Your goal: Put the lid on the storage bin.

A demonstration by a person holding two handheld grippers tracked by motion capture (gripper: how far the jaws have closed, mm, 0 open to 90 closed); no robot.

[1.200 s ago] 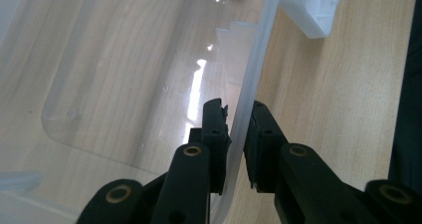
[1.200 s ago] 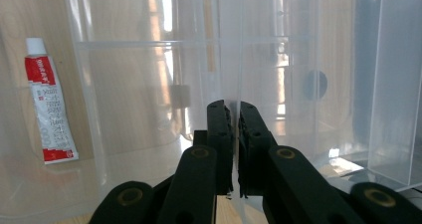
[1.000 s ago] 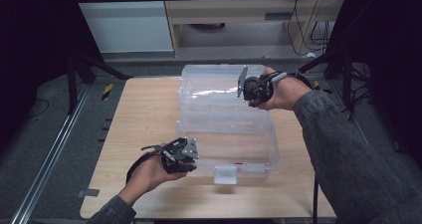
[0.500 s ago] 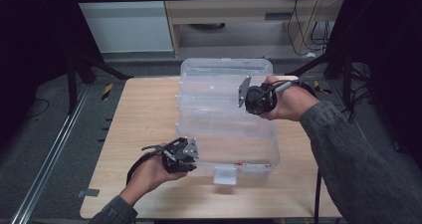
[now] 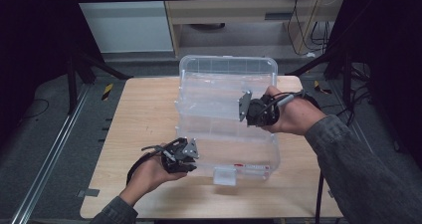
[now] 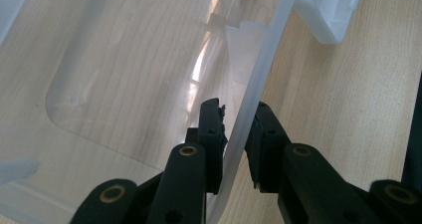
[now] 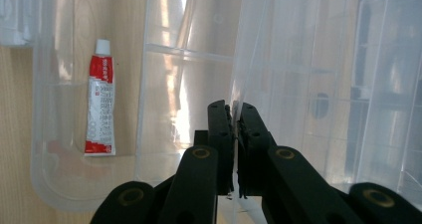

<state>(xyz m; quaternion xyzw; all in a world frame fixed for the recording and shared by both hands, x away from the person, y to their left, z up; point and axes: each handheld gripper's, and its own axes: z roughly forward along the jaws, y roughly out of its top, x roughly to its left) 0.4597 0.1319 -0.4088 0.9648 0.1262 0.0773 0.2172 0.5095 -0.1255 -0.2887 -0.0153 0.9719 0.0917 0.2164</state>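
The print on the red-and-white tube (image 7: pixel 99 99) in the right gripper view is too small to read, and clear plastic blurs its lower end. In the high view the lid (image 5: pixel 226 92) of the clear box (image 5: pixel 259 154) hides the right gripper's (image 5: pixel 242 106) jaw tips, and the left gripper's (image 5: pixel 191 157) jaw tips are lost against the box wall. The left gripper view cuts off the box's latch (image 6: pixel 331 10) at the top edge. The bench's (image 5: pixel 144 114) near edge is partly covered by the person's sleeves.
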